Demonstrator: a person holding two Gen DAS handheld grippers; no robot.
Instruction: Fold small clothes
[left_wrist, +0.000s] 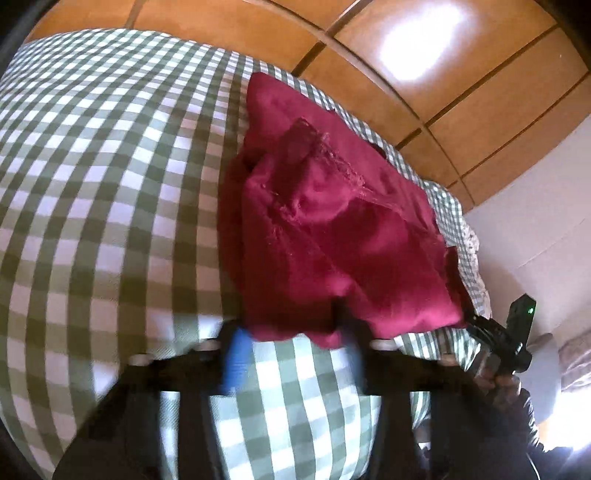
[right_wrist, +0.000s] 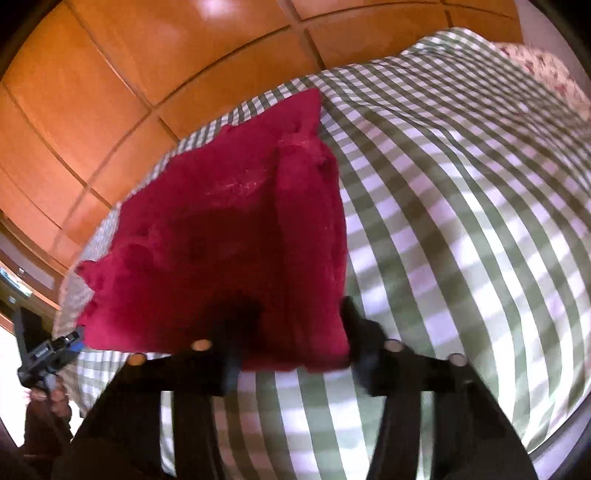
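A dark red small garment (left_wrist: 332, 221) lies partly folded on a green-and-white checked bedspread (left_wrist: 92, 166). In the left wrist view my left gripper (left_wrist: 291, 350) has its fingers spread at the garment's near edge, and the cloth hangs over and between them. The right gripper (left_wrist: 498, 336) shows at the garment's right corner. In the right wrist view the garment (right_wrist: 221, 240) drapes over my right gripper (right_wrist: 291, 350), its fingers apart at the near hem. The left gripper (right_wrist: 51, 350) shows at the garment's left corner.
Orange wooden wardrobe panels (left_wrist: 443, 92) stand behind the bed. A floral pillow (right_wrist: 543, 70) lies at the bed's far right. A pale wall (left_wrist: 535, 221) is at the right of the left wrist view.
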